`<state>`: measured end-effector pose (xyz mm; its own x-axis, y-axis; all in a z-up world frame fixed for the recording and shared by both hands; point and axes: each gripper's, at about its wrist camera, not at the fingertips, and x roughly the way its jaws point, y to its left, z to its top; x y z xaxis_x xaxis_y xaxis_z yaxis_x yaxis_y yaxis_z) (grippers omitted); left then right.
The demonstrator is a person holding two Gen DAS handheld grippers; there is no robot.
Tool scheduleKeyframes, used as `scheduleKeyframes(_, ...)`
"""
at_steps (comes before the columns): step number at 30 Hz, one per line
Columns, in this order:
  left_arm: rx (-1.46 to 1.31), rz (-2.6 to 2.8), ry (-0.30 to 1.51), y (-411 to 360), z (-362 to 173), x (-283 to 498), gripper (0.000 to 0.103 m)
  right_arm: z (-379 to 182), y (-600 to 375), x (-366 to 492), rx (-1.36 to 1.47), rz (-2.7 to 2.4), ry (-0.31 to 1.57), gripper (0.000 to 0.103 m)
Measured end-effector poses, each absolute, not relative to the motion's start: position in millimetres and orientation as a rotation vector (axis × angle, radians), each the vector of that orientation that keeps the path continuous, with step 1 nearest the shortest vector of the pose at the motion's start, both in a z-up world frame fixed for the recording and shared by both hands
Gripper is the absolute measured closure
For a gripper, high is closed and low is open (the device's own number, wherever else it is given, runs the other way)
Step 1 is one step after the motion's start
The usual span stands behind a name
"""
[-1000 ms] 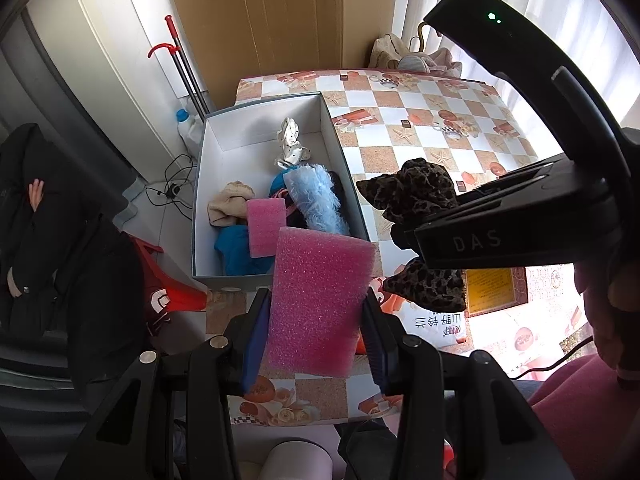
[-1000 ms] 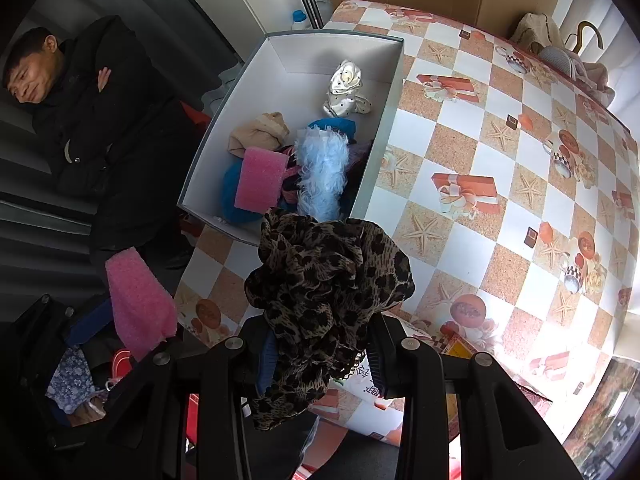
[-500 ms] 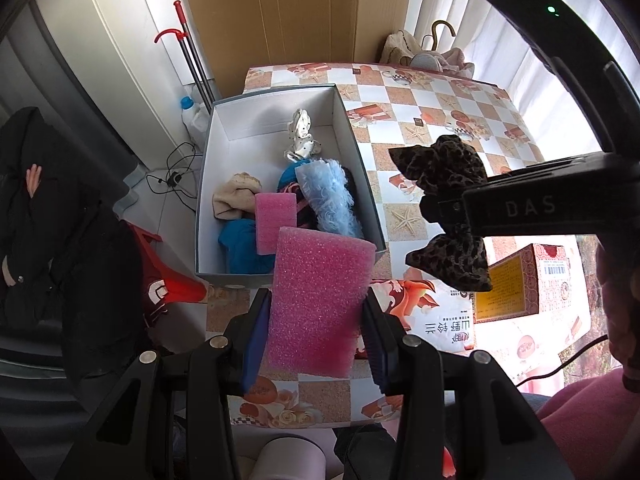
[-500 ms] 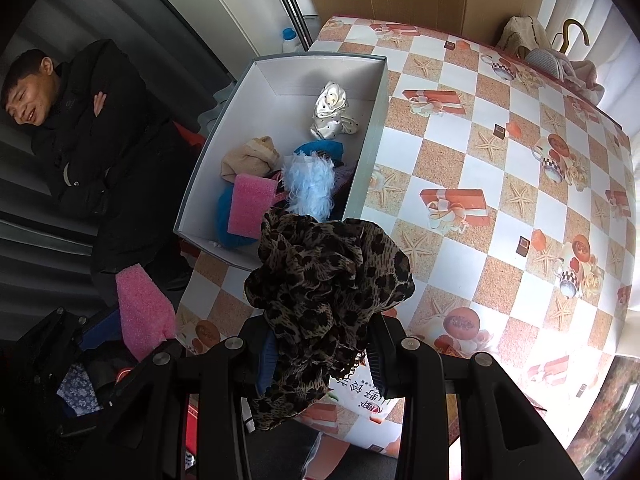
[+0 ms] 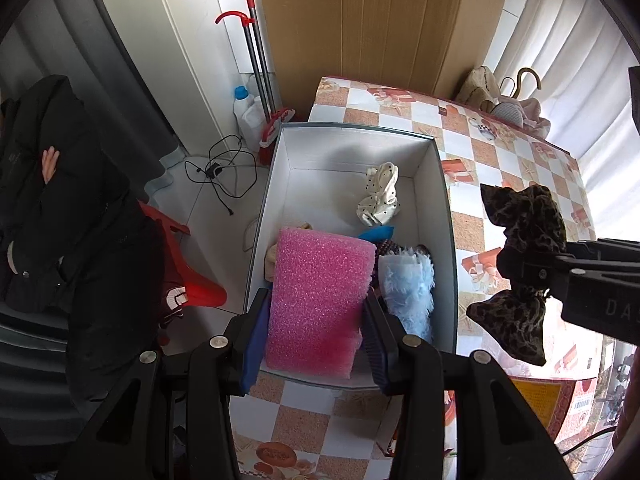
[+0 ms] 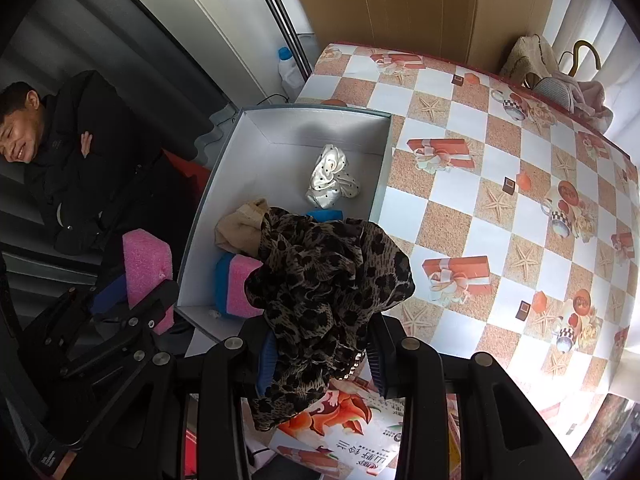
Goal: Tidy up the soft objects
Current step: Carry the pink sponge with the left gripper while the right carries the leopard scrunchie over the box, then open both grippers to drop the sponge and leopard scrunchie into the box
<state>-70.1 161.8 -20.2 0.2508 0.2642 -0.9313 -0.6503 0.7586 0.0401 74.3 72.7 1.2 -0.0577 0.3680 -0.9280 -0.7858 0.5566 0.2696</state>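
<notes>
A: What is gripped by the left hand-held gripper (image 5: 316,320)?
B: A pink foam block (image 5: 316,292), held above the white box (image 5: 446,216) on the bench (image 6: 500,208).
A: And the right hand-held gripper (image 6: 320,354)?
B: A leopard-print cloth (image 6: 324,280) is clamped by it, over the box's near corner.

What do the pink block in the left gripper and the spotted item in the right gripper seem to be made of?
Pink block: likely soft foam, matte, with a bubbly, porous surface. Leopard-print item: apparently thin woven fabric, slightly sheer, judging by its limp folds and ruffles.
</notes>
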Motion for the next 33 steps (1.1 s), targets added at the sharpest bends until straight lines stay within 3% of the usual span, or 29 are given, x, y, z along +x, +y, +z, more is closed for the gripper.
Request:
scheduleKeyframes(14, -0.428, 0.672, 1.245, 201, -69, -23, 0.056, -21, 122, 105, -0.419, 0.971, 1.358, 0.064)
scheduleKeyframes(29, -0.465, 0.633, 1.258, 203, -82, -13, 0.054, -34, 139, 113, -0.463, 0.987, 1.369, 0.062)
scheduleKeyframes(32, -0.481, 0.621, 1.232, 201, -78, -14, 0.029, -29, 141, 110, -0.478, 1.011, 1.351, 0.047)
scheduleKeyframes(33, -0.487, 0.617, 1.217, 201, -76, -16, 0.019, -26, 140, 109, -0.481, 1.018, 1.338, 0.036)
